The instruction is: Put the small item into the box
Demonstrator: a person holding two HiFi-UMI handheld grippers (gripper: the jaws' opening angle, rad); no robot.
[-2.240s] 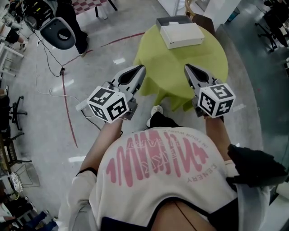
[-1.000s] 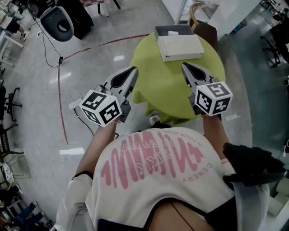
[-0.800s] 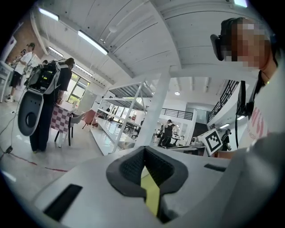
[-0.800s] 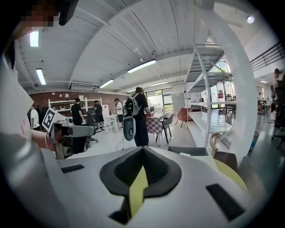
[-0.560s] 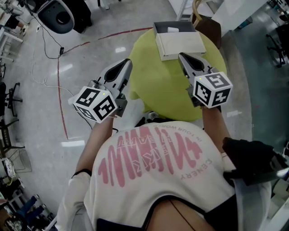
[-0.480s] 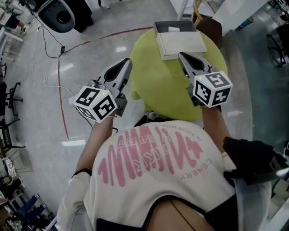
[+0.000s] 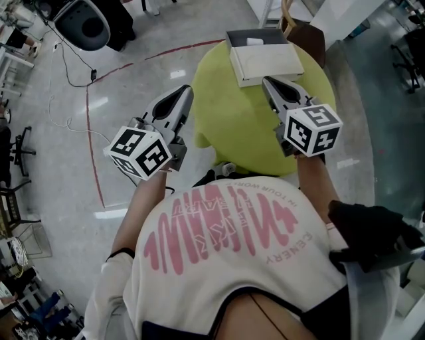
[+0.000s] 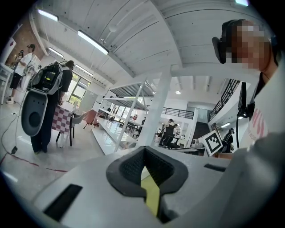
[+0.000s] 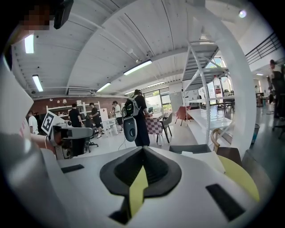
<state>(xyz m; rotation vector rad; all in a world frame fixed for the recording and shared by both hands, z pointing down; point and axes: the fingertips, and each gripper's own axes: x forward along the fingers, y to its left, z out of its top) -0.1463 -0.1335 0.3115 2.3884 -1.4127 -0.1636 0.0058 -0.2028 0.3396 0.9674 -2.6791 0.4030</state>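
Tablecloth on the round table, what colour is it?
Yellow-green. The tablecloth shows best in the head view.

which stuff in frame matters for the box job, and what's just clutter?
Job:
- white box
- grey tray behind it, small white piece inside
- green-clothed table
- left gripper and right gripper, both shut, empty

Lying about:
- brown chair
- black-and-white device
- red floor line

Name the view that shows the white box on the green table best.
Head view: the white box lies nearly whole, seen from above. The right gripper view catches only part of it, at a low angle; the left gripper view misses it.
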